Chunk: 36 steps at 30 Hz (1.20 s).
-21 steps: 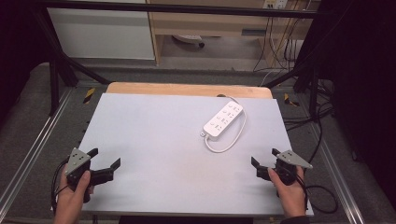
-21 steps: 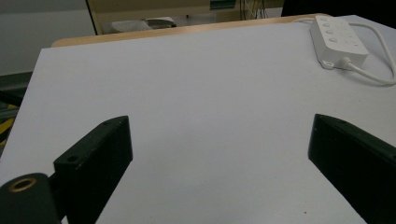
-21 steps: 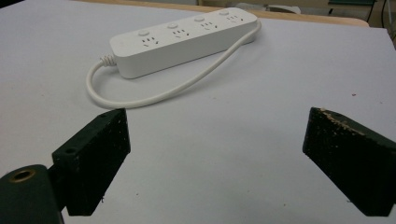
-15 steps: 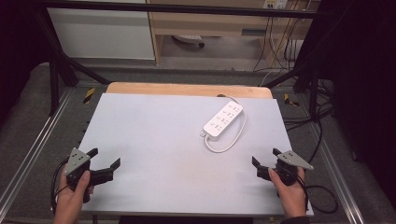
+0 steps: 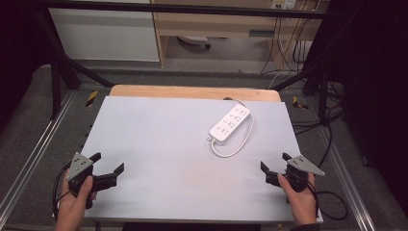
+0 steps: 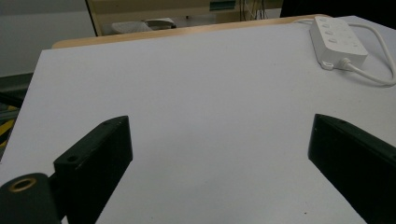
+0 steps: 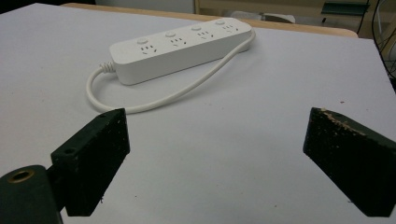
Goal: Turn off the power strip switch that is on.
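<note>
A white power strip (image 5: 230, 124) (image 6: 337, 41) (image 7: 180, 42) lies on the white tabletop (image 5: 163, 144) right of centre, toward the back, with its white cable (image 5: 239, 146) (image 7: 154, 99) looped in front of it. A hand holds my left gripper (image 5: 107, 163) (image 6: 219, 154) near the front left corner; its black jaws stand wide apart with bare tabletop between them. Near the front right corner a hand holds my right gripper (image 5: 274, 162) (image 7: 217, 158), also open and empty, pointing toward the strip from some way off.
The white board rests on a wooden table (image 5: 192, 91) whose far edge shows behind it. Metal frame rails (image 5: 29, 159) run along both sides. Loose dark cables (image 5: 332, 202) trail off the right edge. A shelf unit (image 5: 216, 24) stands beyond.
</note>
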Each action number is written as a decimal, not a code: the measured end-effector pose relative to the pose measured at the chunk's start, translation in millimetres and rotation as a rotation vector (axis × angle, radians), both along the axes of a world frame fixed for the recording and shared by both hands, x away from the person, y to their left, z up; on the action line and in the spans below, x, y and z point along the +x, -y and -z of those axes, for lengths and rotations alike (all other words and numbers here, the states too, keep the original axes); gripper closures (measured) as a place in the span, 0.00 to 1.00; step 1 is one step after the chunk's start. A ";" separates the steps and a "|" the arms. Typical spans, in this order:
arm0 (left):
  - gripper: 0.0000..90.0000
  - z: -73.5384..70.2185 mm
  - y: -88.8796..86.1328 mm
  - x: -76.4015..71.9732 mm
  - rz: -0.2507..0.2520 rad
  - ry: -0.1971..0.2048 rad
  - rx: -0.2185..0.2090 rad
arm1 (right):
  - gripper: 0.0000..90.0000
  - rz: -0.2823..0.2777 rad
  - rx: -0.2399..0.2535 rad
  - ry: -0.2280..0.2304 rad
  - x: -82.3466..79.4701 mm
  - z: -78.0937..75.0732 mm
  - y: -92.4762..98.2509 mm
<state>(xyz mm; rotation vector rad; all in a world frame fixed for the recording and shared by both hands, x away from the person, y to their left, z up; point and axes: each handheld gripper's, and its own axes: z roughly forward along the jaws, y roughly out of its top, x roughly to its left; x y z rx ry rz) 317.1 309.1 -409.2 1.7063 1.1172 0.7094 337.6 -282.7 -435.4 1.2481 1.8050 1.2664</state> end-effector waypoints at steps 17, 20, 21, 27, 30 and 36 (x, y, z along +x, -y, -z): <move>0.07 1.5 0.4 -0.4 -0.003 -0.011 0.012 | 0.08 -0.035 0.038 0.030 -6.5 -19.2 -10.5; 0.07 1.9 -0.2 -0.3 -0.005 -0.013 0.014 | 0.06 -0.054 0.024 0.018 -4.4 -24.3 -12.5; 0.07 1.9 -0.2 -0.3 -0.005 -0.013 0.014 | 0.06 -0.060 0.023 0.022 -3.8 -25.6 -12.1; 0.07 1.7 -3.5 -0.3 -0.017 -0.012 0.001 | 0.07 -0.051 0.001 0.010 4.8 -31.7 -12.4; 0.07 1.7 -3.3 -0.4 -0.015 -0.011 0.005 | 0.08 -0.060 0.006 0.006 8.9 -34.6 -12.9; 0.07 3.0 -2.7 0.2 -0.015 -0.020 0.010 | 0.08 -0.056 0.031 0.048 24.4 -45.0 -19.4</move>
